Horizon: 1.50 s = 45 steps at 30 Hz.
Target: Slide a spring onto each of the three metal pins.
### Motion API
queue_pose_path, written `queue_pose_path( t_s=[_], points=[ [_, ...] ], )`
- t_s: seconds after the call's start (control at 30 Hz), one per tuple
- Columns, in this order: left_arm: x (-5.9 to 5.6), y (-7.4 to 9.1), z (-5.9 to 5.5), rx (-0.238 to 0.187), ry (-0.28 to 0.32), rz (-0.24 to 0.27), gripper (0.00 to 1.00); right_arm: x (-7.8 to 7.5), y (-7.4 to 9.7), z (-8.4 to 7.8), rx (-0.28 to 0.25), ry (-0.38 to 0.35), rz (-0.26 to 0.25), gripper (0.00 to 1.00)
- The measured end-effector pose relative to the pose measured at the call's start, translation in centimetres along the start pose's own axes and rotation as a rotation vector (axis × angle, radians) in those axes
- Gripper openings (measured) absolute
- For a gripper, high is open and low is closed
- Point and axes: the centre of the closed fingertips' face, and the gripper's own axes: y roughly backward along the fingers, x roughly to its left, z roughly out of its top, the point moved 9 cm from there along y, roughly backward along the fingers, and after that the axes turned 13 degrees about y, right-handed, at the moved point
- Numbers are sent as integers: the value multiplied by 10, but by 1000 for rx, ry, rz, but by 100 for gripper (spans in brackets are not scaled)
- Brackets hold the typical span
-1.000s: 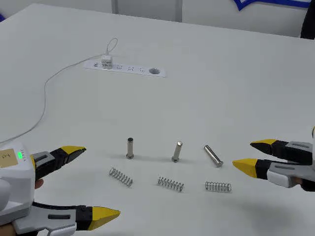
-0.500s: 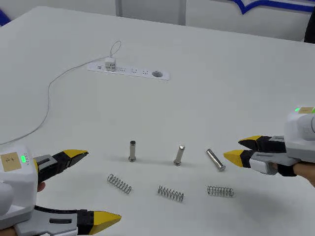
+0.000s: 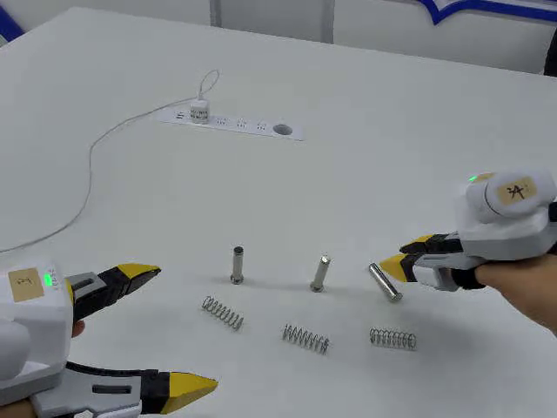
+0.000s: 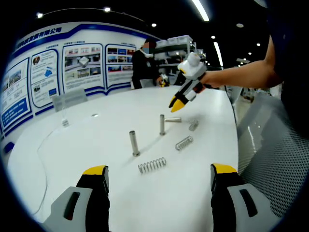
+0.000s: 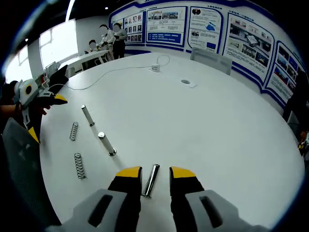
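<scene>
Two metal pins stand upright on the white table: the left pin (image 3: 237,264) and the middle pin (image 3: 320,273). The right pin (image 3: 381,281) lies on its side. Three springs lie in a row nearer to me: left spring (image 3: 223,313), middle spring (image 3: 305,338), right spring (image 3: 392,338). My right gripper (image 3: 402,259) is open, low over the table. In the right gripper view the lying pin (image 5: 150,180) sits between its yellow fingertips (image 5: 128,172), untouched. My left gripper (image 3: 170,329) hangs wide open at the near left, holding nothing, short of the left spring (image 4: 152,165).
A white power strip (image 3: 235,124) with a plug lies at the back of the table. Its cable (image 3: 91,165) runs off to the left edge. People stand far off in the background of both gripper views.
My right gripper has moved left and a little away from me. Its tips now straddle the lying pin, and its jaws look narrower. The left gripper has barely moved.
</scene>
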Motion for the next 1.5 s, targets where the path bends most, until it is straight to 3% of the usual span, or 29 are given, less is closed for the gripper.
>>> queue_pose_path(
  t_s=[0.7,0.77,1.13,1.23,1.5],
  points=[
    [0,-2,-5,3,14,-6,87,-1,-35,-5,140,-65,13,14],
    [0,-1,-6,4,16,-6,87,-1,-37,-7,166,-68,2,13],
    [0,-1,-8,5,23,-5,86,-1,-40,-6,185,-106,14,11],
    [-1,-2,-8,4,23,-8,86,-1,-39,-5,196,-145,21,11],
    [-2,-2,-8,10,25,-13,85,-1,-39,-1,239,-149,38,10]
  ],
)
